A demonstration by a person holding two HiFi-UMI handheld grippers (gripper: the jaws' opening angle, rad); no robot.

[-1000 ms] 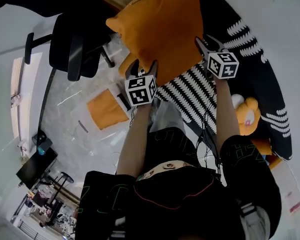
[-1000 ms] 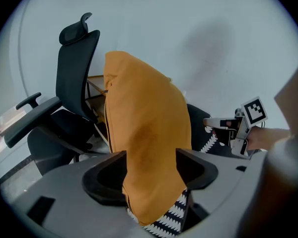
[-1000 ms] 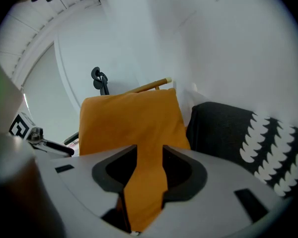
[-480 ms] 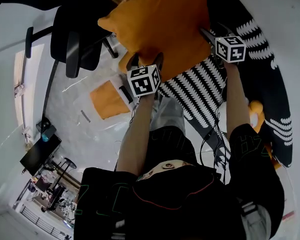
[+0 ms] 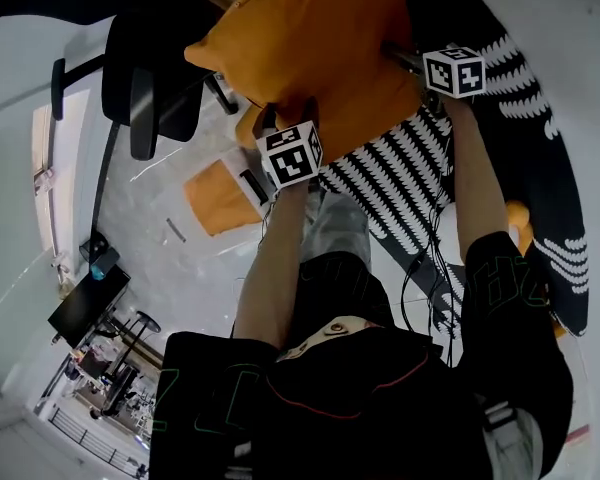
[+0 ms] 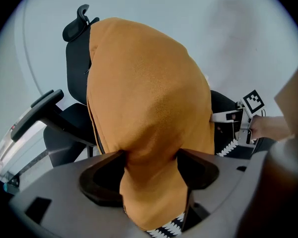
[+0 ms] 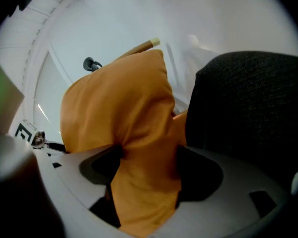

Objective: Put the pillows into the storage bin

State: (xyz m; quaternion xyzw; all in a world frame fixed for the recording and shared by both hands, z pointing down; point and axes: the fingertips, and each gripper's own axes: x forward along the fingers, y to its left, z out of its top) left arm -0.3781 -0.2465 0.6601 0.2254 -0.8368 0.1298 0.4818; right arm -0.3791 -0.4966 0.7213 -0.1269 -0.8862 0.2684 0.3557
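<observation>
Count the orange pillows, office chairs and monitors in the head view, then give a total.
Orange pillows: 2
Office chairs: 1
Monitors: 1
Total: 4

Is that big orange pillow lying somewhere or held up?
Held up: the orange pillow hangs off the floor, its bottom edge bunched, the black chair behind it.

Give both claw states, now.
Left claw: clamped on orange pillow, jaws just closing.
Right claw: pinching orange pillow, jaws just opening.
</observation>
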